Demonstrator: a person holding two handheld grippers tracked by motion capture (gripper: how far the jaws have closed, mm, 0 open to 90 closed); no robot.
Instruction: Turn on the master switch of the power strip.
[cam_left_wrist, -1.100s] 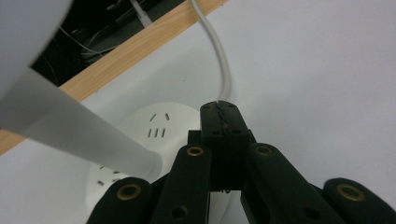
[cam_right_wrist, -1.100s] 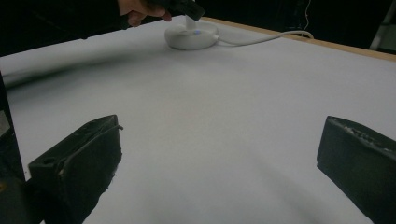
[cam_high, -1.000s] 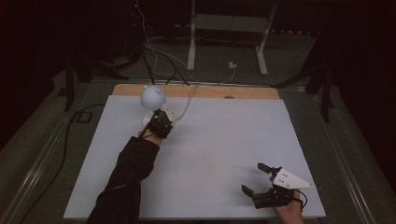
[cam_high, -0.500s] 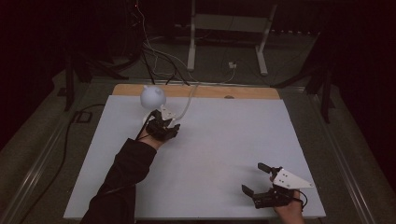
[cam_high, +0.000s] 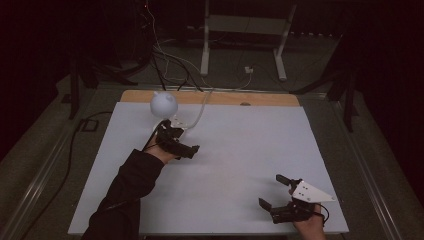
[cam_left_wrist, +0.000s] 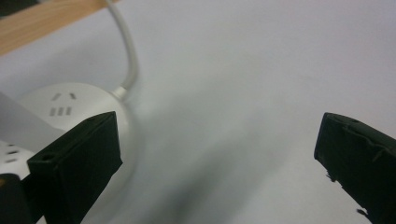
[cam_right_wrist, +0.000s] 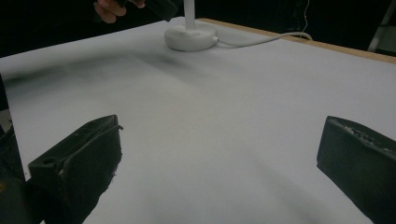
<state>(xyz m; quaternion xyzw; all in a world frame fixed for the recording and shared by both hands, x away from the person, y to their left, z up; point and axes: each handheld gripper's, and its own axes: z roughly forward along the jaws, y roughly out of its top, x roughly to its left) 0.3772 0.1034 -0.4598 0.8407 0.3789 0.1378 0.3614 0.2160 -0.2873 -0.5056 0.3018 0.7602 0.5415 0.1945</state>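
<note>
A white lamp with a round head (cam_high: 164, 103) stands at the table's far left on a round white base (cam_left_wrist: 70, 105) that has socket slots on top. Its white cable (cam_left_wrist: 128, 51) runs off over the far edge. My left gripper (cam_high: 186, 140) sits just in front of the base; its jaws have just been opening and now stand wide, with nothing between them (cam_left_wrist: 217, 154). The left jaw is beside the base. My right gripper (cam_high: 270, 190) rests open near the front right corner, with bare table between its jaws (cam_right_wrist: 219, 154). Its view shows the lamp base (cam_right_wrist: 191, 36) far off.
A white sheet (cam_high: 240, 150) covers the table, and a wooden strip (cam_high: 225, 97) shows along the far edge. Cables and a metal stand (cam_high: 205, 45) lie on the dark floor beyond. The sleeved left forearm (cam_high: 130, 185) crosses the table's left front.
The left gripper's jaws have gone from shut to wide open beside the lamp base, and the hand has drawn back slightly toward the near side. The right gripper has not moved.
</note>
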